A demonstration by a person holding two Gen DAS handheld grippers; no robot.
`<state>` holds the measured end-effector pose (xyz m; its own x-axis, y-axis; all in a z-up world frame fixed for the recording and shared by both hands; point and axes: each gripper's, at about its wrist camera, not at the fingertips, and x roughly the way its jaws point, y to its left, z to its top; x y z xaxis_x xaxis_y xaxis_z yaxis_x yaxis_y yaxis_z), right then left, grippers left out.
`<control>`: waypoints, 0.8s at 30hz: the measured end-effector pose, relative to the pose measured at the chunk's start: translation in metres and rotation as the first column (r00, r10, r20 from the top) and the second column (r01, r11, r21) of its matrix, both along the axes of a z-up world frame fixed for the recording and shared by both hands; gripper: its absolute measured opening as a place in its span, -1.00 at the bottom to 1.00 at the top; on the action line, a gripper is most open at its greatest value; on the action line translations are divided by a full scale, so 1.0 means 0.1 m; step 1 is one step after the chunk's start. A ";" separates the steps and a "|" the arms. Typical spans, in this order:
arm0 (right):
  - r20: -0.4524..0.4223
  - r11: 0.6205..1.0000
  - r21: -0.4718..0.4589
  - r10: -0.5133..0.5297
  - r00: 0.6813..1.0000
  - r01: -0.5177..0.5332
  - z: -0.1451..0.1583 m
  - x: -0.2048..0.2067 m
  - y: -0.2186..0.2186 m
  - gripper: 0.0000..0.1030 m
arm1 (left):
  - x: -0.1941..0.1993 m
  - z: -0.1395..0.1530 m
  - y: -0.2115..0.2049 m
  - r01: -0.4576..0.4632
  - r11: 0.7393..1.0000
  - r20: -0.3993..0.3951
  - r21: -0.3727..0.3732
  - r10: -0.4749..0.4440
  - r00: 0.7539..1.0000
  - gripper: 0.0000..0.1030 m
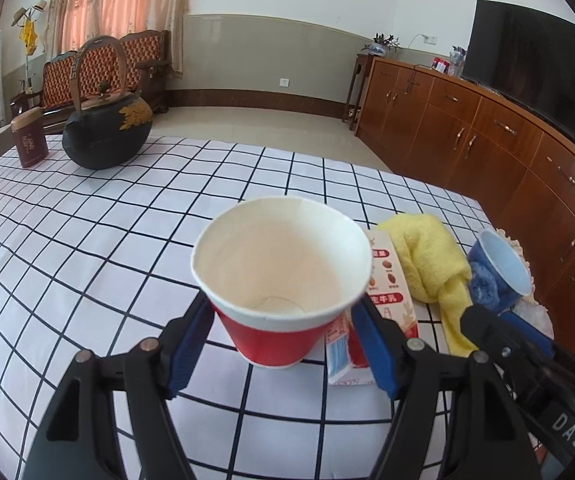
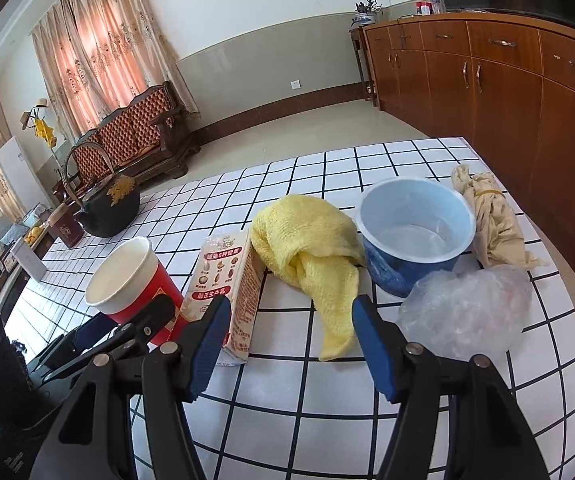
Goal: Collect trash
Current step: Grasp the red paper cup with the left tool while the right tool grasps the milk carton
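Beside the red, white-rimmed matt paper cup (image 1: 283,280) sits a printed cardboard milk carton (image 2: 223,280), then a nubbly yellow terry cloth (image 2: 307,244), a glossy blue plastic tub (image 2: 415,232) and crinkled clear plastic wrap (image 2: 467,312).

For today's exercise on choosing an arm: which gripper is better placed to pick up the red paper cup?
Left. The left gripper already has the red paper cup between its open fingers, while the right gripper faces the yellow cloth, with the milk carton between it and the cup.
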<state>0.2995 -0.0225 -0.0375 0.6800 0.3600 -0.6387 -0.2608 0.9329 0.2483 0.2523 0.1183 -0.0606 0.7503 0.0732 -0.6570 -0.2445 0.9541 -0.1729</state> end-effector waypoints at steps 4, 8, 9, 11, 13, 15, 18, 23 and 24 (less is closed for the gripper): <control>-0.007 1.000 0.000 -0.005 1.000 0.005 -0.02 0.02 -0.02 0.27 | 0.01 0.00 0.06 -0.013 1.000 0.014 -0.019 0.013 1.000 0.25; -0.008 1.000 -0.008 -0.001 1.000 0.001 -0.04 0.03 0.00 0.27 | -0.05 0.03 0.09 -0.034 0.999 0.042 -0.012 0.034 0.999 0.21; -0.009 1.000 -0.011 0.003 1.000 -0.003 -0.04 0.04 0.01 0.27 | -0.07 0.05 0.11 -0.042 0.999 0.053 -0.002 0.042 0.998 0.20; -0.011 1.000 -0.014 0.007 1.000 -0.007 -0.05 0.03 0.04 0.27 | -0.12 0.08 0.15 -0.058 0.998 0.070 0.031 0.056 0.996 0.19; -0.011 1.000 -0.015 0.012 1.000 -0.012 -0.04 0.03 0.07 0.27 | -0.14 0.07 0.21 -0.061 0.998 0.062 0.032 0.059 0.996 0.18; -0.010 1.000 -0.018 0.019 1.000 -0.019 -0.04 0.03 0.12 0.27 | -0.15 0.03 0.29 -0.072 0.997 0.039 0.018 0.072 0.997 0.17; -0.015 0.999 -0.021 0.035 0.999 -0.035 -0.05 0.03 0.24 0.27 | -0.20 0.02 0.40 -0.094 0.996 0.036 0.009 0.093 0.995 0.15; -0.029 0.997 -0.022 0.073 0.997 -0.073 -0.07 0.06 0.50 0.27 | -0.28 0.02 0.56 -0.116 0.993 0.029 0.005 0.116 0.993 0.15; -0.030 0.996 -0.023 0.080 0.996 -0.081 -0.07 0.07 0.55 0.27 | -0.29 0.02 0.60 -0.118 0.993 0.027 0.000 0.118 0.993 0.15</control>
